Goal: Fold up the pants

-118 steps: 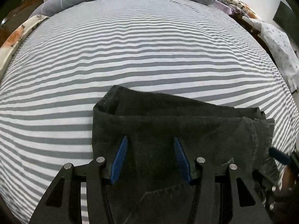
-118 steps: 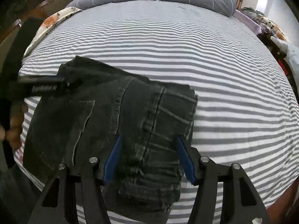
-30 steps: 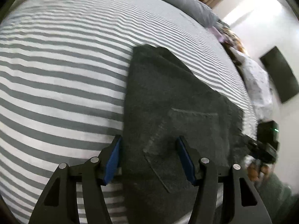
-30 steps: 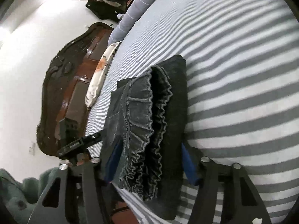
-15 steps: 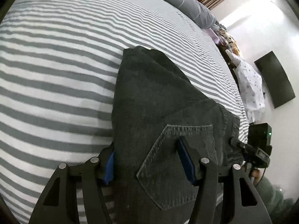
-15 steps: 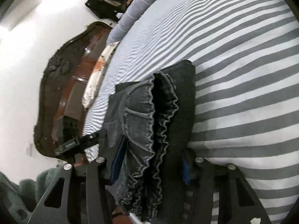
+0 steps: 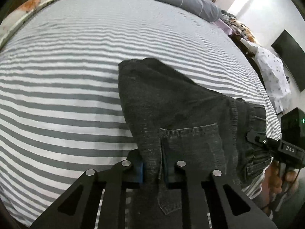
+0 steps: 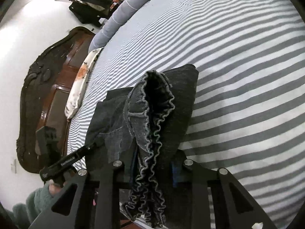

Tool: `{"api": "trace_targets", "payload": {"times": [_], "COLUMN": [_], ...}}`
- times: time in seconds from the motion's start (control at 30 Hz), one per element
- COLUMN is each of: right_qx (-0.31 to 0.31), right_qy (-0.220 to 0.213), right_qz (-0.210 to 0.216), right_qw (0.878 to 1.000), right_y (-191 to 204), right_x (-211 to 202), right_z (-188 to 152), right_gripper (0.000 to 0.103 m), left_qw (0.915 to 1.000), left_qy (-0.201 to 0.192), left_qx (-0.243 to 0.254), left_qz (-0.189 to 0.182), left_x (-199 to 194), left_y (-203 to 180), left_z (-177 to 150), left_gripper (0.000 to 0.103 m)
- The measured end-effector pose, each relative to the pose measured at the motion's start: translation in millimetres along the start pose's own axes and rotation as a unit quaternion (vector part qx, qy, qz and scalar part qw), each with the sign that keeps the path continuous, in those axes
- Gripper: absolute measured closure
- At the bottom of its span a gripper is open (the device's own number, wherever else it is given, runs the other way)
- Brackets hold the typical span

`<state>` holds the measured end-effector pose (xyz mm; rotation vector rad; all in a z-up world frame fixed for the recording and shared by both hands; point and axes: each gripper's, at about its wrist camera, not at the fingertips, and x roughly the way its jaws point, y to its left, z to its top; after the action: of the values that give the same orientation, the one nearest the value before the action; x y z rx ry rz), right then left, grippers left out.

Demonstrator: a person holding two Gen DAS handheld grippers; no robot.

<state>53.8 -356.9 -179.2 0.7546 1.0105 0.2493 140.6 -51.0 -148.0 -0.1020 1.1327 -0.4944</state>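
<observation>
Pants (image 7: 177, 105): folded dark denim on striped bed (image 7: 57, 95), at 6 o'clock
Left tongs (image 7: 152, 168): clamped on pocket-side edge
Right tongs (image 8: 153, 168): pinching ruffled waistband

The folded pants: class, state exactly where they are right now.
The folded pants lie at the near edge of the striped bed, pinched by the left hand-held gripper and right hand-held gripper.
</observation>
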Motion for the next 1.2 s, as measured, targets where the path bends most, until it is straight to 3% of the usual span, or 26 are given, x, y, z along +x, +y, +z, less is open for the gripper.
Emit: {"api": "trace_targets", "payload": {"times": [0.13,0.37,0.67,0.9,1.2], "right_qx": [-0.012,-0.036,-0.065,-0.071,-0.067], "right_qy": [0.0,-0.006,0.005,0.025,0.053], "right_qz": [-0.023,-0.026,0.009,0.011,-0.019], "right_qw": [1.0,0.999,0.998,0.997,0.996], "right_y": [18.6,57.1,110.2,125.7,108.8], "right_x": [-5.4,-7.9,30.3,78.2,132.0], "right_z": [4.4,17.4,57.6,92.0,120.7], "right_gripper": [0.078,0.079,0.079,0.079,0.079], "left_qw": [0.9994,0.9973,0.995,0.9952,0.9958], "left_qy": [-0.017,-0.051,-0.087,-0.079,-0.048], "left_qx": [-0.016,-0.035,-0.051,-0.047,-0.046], "left_qz": [-0.025,-0.04,-0.002,0.034,0.063], "left_x": [-12.6,-40.0,-73.8,-57.9,-11.0], "left_y": [-0.2,9.0,54.3,81.5,104.9], "left_z": [3.4,16.9,53.0,88.8,109.0], "left_gripper": [0.09,0.09,0.09,0.09,0.09]}}
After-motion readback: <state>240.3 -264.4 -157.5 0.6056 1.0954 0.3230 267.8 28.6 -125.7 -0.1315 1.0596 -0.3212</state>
